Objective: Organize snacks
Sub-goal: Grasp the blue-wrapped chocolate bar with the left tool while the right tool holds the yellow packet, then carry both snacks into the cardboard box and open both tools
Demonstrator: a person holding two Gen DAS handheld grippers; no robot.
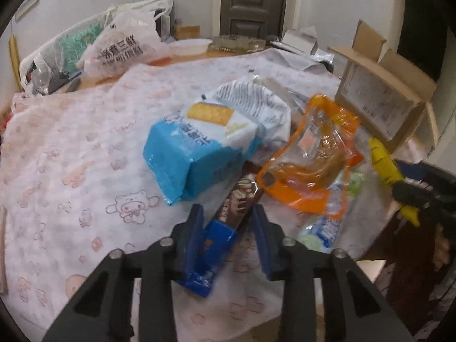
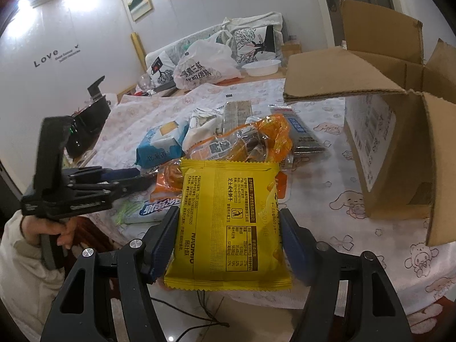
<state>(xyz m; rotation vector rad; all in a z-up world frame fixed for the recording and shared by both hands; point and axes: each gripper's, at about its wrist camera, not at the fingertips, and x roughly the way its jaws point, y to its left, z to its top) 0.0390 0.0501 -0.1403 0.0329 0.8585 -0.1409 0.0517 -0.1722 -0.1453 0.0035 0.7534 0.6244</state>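
While right gripper [image 2: 229, 236] clamped on yellow packet [image 2: 228, 222], left gripper [image 1: 228, 222] part-open astride chocolate bar [image 1: 228, 213]; carton's [image 2: 384, 148] open mouth only in right view.

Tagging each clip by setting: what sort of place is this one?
Most likely a home living or dining room: a table under a cartoon-print cloth, a sofa with cushions, framed pictures and a panelled door.
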